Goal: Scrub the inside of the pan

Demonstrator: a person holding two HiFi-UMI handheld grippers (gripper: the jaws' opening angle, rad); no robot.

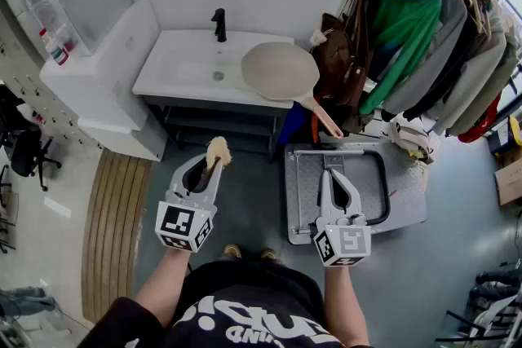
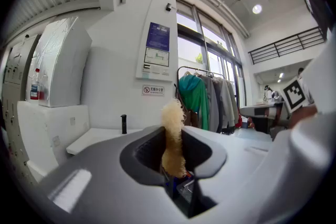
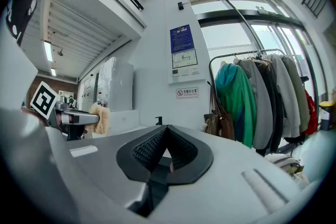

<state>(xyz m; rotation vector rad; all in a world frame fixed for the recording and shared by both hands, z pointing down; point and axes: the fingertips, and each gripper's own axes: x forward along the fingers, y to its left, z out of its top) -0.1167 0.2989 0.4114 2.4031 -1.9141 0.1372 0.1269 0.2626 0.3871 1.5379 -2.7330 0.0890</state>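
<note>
A beige pan (image 1: 280, 71) rests tilted on the right front edge of the white sink (image 1: 183, 69), its pink handle (image 1: 327, 120) pointing down toward me. My left gripper (image 1: 215, 162) is shut on a tan fibrous scrubber (image 1: 218, 150), held well short of the sink; in the left gripper view the scrubber (image 2: 172, 139) stands up between the jaws of that gripper (image 2: 173, 131). My right gripper (image 1: 328, 176) is shut with nothing in it, below the pan handle. In the right gripper view its jaws (image 3: 167, 131) meet, and the scrubber (image 3: 100, 118) shows at far left.
A black faucet (image 1: 219, 24) stands at the back of the sink. A white cabinet (image 1: 98, 77) is at the left. A metal platform (image 1: 408, 191) lies on the floor under my right gripper. A rack of coats (image 1: 440, 37) and bags (image 1: 336, 61) crowds the right.
</note>
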